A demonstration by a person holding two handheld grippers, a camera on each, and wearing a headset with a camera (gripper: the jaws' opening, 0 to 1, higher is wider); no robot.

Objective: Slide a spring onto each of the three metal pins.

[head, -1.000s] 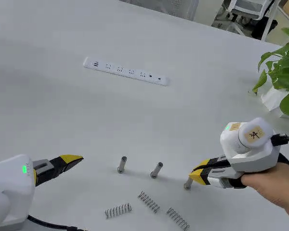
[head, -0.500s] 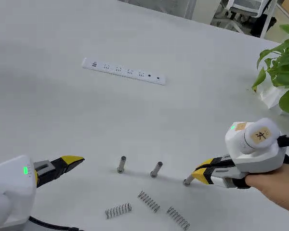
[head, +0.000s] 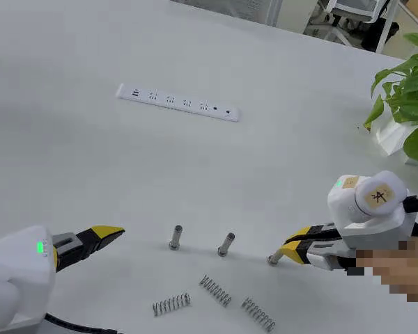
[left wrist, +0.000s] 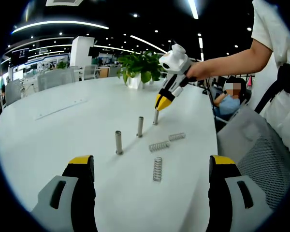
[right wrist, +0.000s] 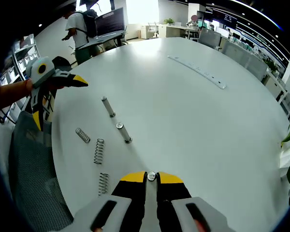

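— Pale grey counter (head: 70, 153) in the head view, a white power strip (head: 177, 103) far back and a potted plant (head: 407, 104) at the right edge. What's close to you?

— The left pin (head: 175, 237) and middle pin (head: 226, 244) stand on end in a row, apart and bare. Three springs (head: 214, 290) lie loose just in front of them, none threaded. My right tool (head: 287, 252) comes in low at the right pin (head: 272, 260).

— And the left tool (head: 110, 232)?

— It hovers well left of the row. In the left gripper view its jaws are spread wide and hold nothing, with the springs and pins ahead. I judge it's placed there to fetch a spring.

— Right gripper view?

— The jaws are clenched on the right pin's top, and its round end shows at the tips. I can't tell whether its foot touches the counter. Held there, the grip blocks a spring, so I judge I'm lifting or steadying the pin. No pin has a spring yet.
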